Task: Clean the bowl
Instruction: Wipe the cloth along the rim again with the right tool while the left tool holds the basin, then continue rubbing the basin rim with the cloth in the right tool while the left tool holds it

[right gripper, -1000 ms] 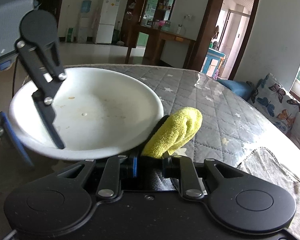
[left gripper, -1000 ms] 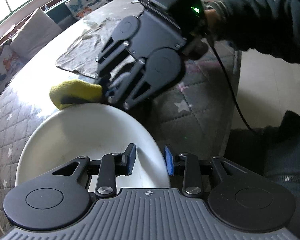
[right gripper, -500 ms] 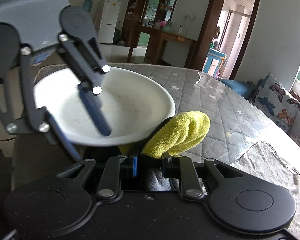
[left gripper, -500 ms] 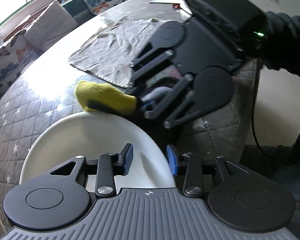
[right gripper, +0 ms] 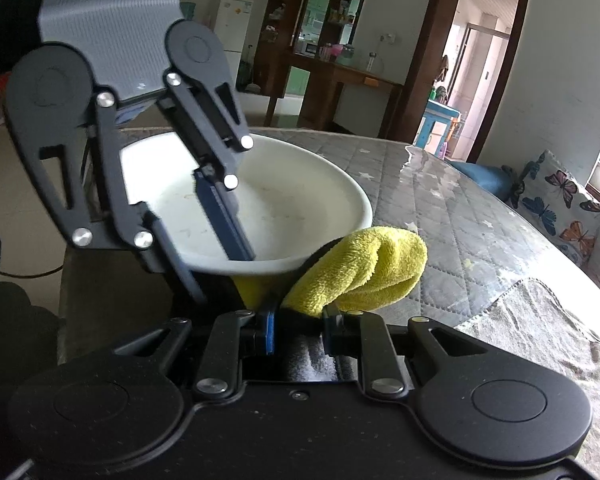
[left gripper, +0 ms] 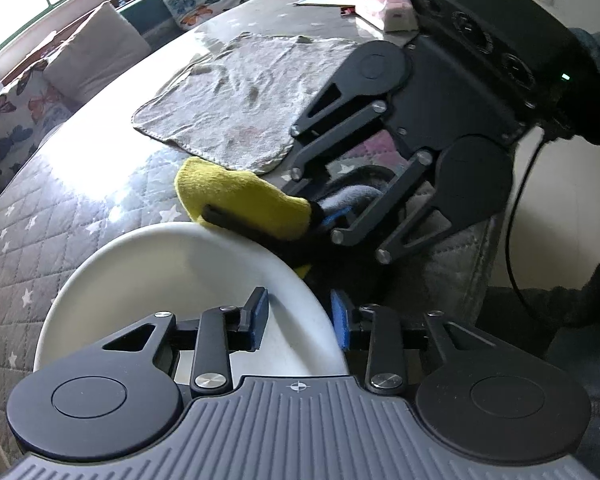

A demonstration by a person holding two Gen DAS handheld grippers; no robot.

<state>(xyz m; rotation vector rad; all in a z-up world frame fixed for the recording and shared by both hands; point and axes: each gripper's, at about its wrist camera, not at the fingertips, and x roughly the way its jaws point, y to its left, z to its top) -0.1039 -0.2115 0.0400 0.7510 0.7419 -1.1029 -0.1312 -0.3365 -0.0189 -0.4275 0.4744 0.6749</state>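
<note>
A white bowl (left gripper: 172, 280) is in my left gripper (left gripper: 300, 320), which is shut on its rim, one blue pad inside and one outside. In the right wrist view the bowl (right gripper: 292, 200) is tilted, with faint specks on its inner wall, and the left gripper (right gripper: 220, 276) reaches in from the upper left. My right gripper (right gripper: 298, 328) is shut on a folded yellow cloth (right gripper: 364, 272). The cloth (left gripper: 236, 196) sits just beyond the bowl's far rim, touching or nearly touching its outer side, with the right gripper (left gripper: 284, 220) behind it.
A grey towel (left gripper: 240, 100) lies flat on the quilted, star-patterned table cover (left gripper: 60, 208), to the right in the right wrist view (right gripper: 548, 332). A plastic box (left gripper: 384, 4) and papers sit at the far end. A person's dark sleeve (left gripper: 596, 92) and a cable are at right.
The left gripper has carried the bowl toward the right gripper and tilted it. The yellow cloth now sits at the bowl's rim, closer than before. Both grips are unchanged.
</note>
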